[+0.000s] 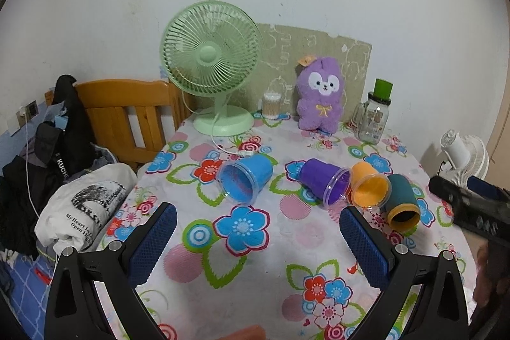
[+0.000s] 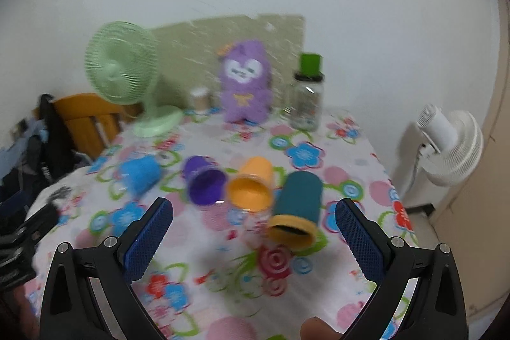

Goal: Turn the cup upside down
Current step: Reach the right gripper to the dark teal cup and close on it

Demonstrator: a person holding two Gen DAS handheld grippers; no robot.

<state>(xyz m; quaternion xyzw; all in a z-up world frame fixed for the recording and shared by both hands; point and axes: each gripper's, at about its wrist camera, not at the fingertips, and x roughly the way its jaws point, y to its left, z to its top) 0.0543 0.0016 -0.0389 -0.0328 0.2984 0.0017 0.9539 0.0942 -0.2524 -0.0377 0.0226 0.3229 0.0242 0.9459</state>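
We held both the left tongs (image 1: pixel 258 223) and the right tongs (image 2: pixel 254 219) wide apart over the table (image 1: pixel 255 260), where the teal cup (image 2: pixel 298 206) lay on its side, looking light, stiff and rolly, best pinched across its middle.

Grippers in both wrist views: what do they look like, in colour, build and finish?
The left gripper and right gripper look alike: black angular plastic frames with round silver bolts, and two flat fingers faced with blue cross-hatched pads. No cables or sleeves show.
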